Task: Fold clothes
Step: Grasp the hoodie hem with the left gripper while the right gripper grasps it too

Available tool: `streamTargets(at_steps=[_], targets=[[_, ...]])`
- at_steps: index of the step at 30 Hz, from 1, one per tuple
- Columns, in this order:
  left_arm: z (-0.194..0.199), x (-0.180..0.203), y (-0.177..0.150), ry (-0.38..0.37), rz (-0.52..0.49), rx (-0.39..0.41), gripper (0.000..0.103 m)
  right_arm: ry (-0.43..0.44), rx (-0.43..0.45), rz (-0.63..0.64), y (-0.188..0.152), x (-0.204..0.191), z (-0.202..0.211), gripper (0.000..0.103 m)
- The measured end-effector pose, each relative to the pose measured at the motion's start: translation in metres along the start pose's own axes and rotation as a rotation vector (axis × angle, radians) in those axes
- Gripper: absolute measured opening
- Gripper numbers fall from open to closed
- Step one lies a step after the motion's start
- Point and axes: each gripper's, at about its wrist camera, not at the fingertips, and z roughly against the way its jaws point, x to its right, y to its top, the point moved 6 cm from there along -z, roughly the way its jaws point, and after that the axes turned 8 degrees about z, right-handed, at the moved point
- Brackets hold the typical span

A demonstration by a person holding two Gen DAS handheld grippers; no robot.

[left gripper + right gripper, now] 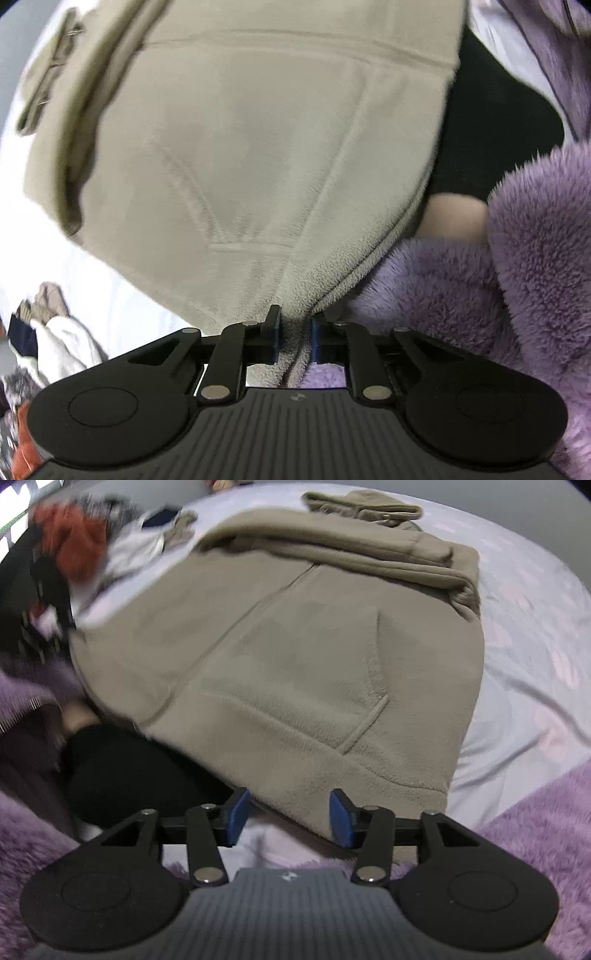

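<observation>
Beige fleece hoodie (288, 657) lies flat, sleeve folded across its top.

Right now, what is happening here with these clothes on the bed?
A person is folding a beige fleece hoodie that lies on a bed with a pale sheet. The left hand-held gripper is shut on the hem of the hoodie. The right hand-held gripper is open, with the hem edge between its pads but not pinched. One sleeve is already folded across the top. A pile of other clothes waits at the far side.
</observation>
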Motion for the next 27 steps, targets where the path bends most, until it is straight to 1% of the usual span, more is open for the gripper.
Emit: streamTargets(at_steps=[1, 2, 4, 7, 9, 10, 11, 13, 15, 16, 17, 18, 21, 22, 23, 24, 27], targets=[[0.006, -0.003, -0.002, 0.005, 0.025, 0.019, 0.012, -0.020, -0.011, 0.033, 0.000, -0.003, -0.001, 0.065], [0.012, -0.007, -0.003, 0.009, 0.051, 0.039, 0.012, -0.037, -0.022, 0.064, 0.001, -0.006, -0.003, 0.066], [0.028, -0.013, 0.009, 0.019, 0.095, 0.082, 0.012, -0.068, -0.045, 0.118, 0.000, -0.011, -0.006, 0.066], [0.051, -0.024, 0.016, 0.032, 0.158, 0.156, 0.012, -0.123, -0.100, 0.187, -0.001, -0.016, -0.014, 0.066], [0.064, -0.032, 0.016, 0.033, 0.208, 0.212, 0.012, -0.158, -0.136, 0.234, -0.001, -0.019, -0.020, 0.069], [0.069, -0.036, 0.023, 0.032, 0.234, 0.236, 0.011, -0.165, -0.154, 0.257, 0.000, -0.021, -0.023, 0.074], [0.073, -0.040, 0.032, 0.031, 0.258, 0.258, 0.011, -0.166, -0.171, 0.279, 0.000, -0.023, -0.026, 0.075], [0.079, -0.048, 0.035, 0.029, 0.303, 0.299, 0.011, -0.189, -0.198, 0.315, 0.000, -0.024, -0.033, 0.075], [0.086, -0.060, 0.035, 0.033, 0.331, 0.331, 0.011, -0.248, -0.223, 0.337, 0.000, -0.020, -0.040, 0.073], [0.087, -0.063, 0.036, 0.034, 0.344, 0.341, 0.011, -0.279, -0.236, 0.347, 0.000, -0.017, -0.043, 0.069], [0.087, -0.064, 0.037, 0.035, 0.355, 0.349, 0.011, -0.300, -0.244, 0.353, 0.000, -0.015, -0.045, 0.062], [0.087, -0.066, 0.038, 0.036, 0.367, 0.358, 0.011, -0.308, -0.241, 0.352, 0.000, -0.014, -0.044, 0.058], [0.091, -0.069, 0.037, 0.043, 0.402, 0.386, 0.011, -0.325, -0.205, 0.341, 0.000, -0.011, -0.035, 0.039], [0.092, -0.069, 0.035, 0.049, 0.415, 0.399, 0.011, -0.327, -0.179, 0.336, 0.000, -0.011, -0.029, 0.026], [0.094, -0.069, 0.033, 0.055, 0.430, 0.413, 0.011, -0.331, -0.148, 0.330, 0.001, -0.010, -0.023, 0.015], [0.096, -0.069, 0.032, 0.062, 0.444, 0.428, 0.011, -0.346, -0.111, 0.322, 0.003, -0.008, -0.015, 0.015], [0.107, -0.070, 0.028, 0.096, 0.476, 0.473, 0.011, -0.439, 0.014, 0.318, 0.016, 0.000, 0.013, 0.014]])
